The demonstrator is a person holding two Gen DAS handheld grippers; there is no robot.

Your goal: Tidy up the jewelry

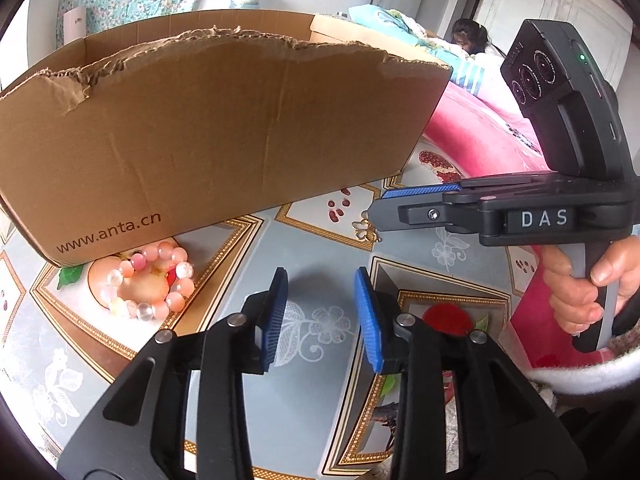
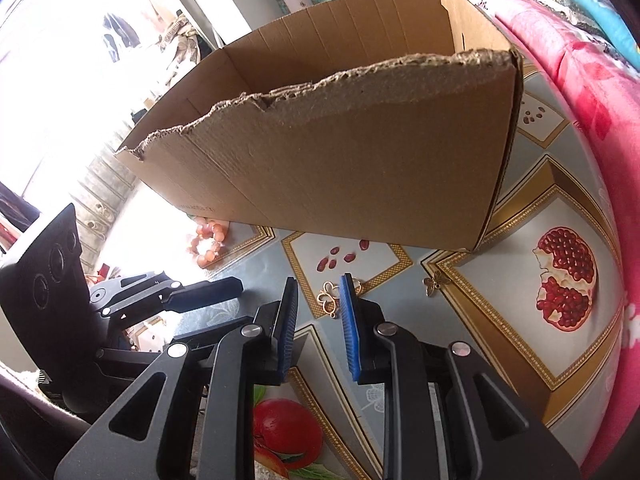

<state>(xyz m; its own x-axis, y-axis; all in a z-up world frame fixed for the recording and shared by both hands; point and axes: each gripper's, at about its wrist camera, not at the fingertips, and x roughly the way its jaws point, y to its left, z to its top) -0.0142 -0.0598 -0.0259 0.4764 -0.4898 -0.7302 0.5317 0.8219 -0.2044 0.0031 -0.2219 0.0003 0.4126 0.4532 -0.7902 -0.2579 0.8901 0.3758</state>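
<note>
Your left tongs (image 1: 322,280) gape empty over the surface (image 1: 256,248); bracelet (image 1: 150,282) at ten o'clock. Your right tongs (image 2: 318,290) stand narrow, seemingly not gripping the gold charm (image 2: 329,298).

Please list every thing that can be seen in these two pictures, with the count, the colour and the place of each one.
cardboard box: one, brown, open top with torn front edge, standing on the table behind the jewelry
bead bracelet: one, pink and clear beads, on the table by the box's front left corner
flower-shaped earring: one, gold, on the table at the right gripper's fingertips
butterfly-shaped earring: one, gold, on the table to the right of the first
tablecloth: one, grey-blue with gold frames and fruit prints, covering the table
blanket: one, pink, beside the table
left gripper: one, black with blue pads, open over bare cloth
right gripper: one, black with blue pads, open, nothing between the pads
hand: one, on the right gripper's handle
</note>
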